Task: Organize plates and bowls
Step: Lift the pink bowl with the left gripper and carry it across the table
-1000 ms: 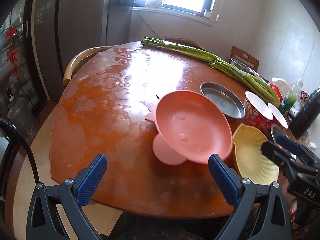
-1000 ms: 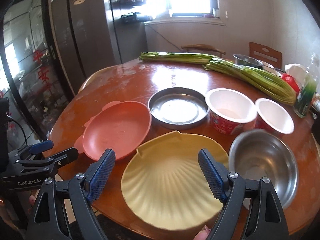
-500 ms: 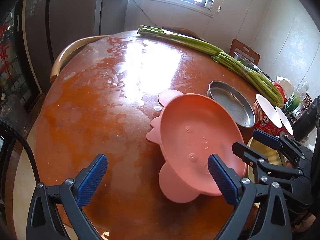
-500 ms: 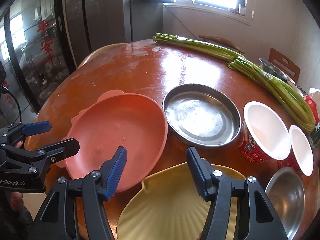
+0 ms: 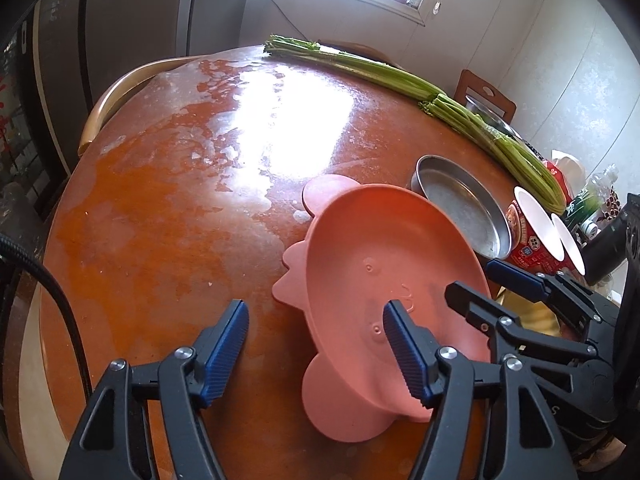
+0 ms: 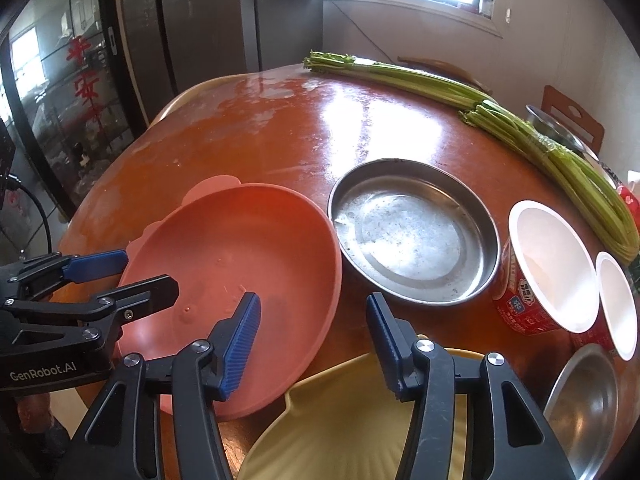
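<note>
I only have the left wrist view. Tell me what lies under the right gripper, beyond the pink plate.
Observer: A pale yellow scallop-shell plate, lying right next to the pink plastic plate on the side nearer the camera.
Operator: Report the right gripper's state.
Observer: The right gripper is open. Its left pad hangs over the pink plate's inside, and its right pad is past that plate's rim, toward the yellow one.
Operator: Name whatever sits further right.
Observer: A round stainless steel bowl, beside the yellow plate and just in front of the two red-and-white paper cups.
</note>
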The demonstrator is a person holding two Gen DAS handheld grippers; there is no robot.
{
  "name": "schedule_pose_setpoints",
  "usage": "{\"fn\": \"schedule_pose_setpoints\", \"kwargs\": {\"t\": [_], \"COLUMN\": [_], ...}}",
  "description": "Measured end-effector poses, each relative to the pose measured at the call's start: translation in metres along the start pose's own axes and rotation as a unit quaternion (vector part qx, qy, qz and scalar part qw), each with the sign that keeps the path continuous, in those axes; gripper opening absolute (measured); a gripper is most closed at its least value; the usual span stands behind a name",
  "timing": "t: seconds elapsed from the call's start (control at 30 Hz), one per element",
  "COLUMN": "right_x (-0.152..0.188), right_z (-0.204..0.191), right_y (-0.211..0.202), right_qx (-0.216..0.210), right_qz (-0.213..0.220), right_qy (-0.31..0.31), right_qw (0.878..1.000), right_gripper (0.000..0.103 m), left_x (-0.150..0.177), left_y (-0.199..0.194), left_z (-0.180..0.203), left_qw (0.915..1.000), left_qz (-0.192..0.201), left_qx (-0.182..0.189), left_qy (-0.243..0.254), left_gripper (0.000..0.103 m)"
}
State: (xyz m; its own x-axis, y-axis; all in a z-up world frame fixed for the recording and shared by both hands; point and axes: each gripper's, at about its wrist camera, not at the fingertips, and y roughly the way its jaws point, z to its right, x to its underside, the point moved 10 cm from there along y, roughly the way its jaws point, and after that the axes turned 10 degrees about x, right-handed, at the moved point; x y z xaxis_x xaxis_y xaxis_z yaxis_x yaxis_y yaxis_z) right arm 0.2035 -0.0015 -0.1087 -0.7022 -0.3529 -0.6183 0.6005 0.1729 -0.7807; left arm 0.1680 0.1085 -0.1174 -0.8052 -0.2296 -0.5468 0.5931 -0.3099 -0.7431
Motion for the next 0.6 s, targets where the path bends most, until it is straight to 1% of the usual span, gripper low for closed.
{"fn": "schedule_pose_setpoints", "kwargs": {"t": [0.07,0.17,0.23,0.3,0.37,0.43,0.5,0.57,0.6], "right_x": [0.001,0.001,0.001,0.001,0.001,0.002,0.003,0.003,0.003], "right_z": [0.005,0.005,0.002,-0.001,-0.006,-0.014,-0.018,-0.021,-0.022], "right_y": [0.001,0.005,0.007,0.01,0.013,0.015,0.015,0.014,0.013], "right_qx": [0.007,0.001,-0.003,-0.008,-0.012,-0.022,-0.025,-0.029,-0.033], "right_qz": [-0.006,-0.012,-0.016,-0.022,-0.031,-0.036,-0.037,-0.038,-0.039], "right_qy": [0.002,-0.001,-0.007,-0.009,-0.014,-0.021,-0.022,-0.02,-0.018], "right_qw": [1.0,1.0,1.0,1.0,0.999,0.999,0.999,0.999,0.999], "right_gripper": [0.057,0.057,0.056,0.052,0.044,0.041,0.041,0.04,0.04], "left_x": [0.0,-0.001,-0.001,-0.001,-0.002,-0.002,-0.003,-0.005,-0.006], "left_y": [0.0,0.001,0.004,0.007,0.008,0.01,0.011,0.011,0.011], "left_z": [0.002,0.005,0.006,0.008,0.008,0.01,0.011,0.008,0.007], "left_qw": [1.0,1.0,0.9999,0.9999,0.9999,0.9998,0.9997,0.9998,0.9998], "left_qz": [-0.001,-0.001,-0.005,-0.008,-0.008,-0.01,-0.011,-0.01,-0.01], "left_qx": [0.001,0.001,0.003,0.008,0.006,0.013,0.014,0.007,0.01], "left_qy": [0.004,0.009,0.008,0.008,0.012,0.011,0.014,0.017,0.015], "left_gripper": [0.068,0.066,0.057,0.052,0.05,0.043,0.041,0.04,0.04]}}
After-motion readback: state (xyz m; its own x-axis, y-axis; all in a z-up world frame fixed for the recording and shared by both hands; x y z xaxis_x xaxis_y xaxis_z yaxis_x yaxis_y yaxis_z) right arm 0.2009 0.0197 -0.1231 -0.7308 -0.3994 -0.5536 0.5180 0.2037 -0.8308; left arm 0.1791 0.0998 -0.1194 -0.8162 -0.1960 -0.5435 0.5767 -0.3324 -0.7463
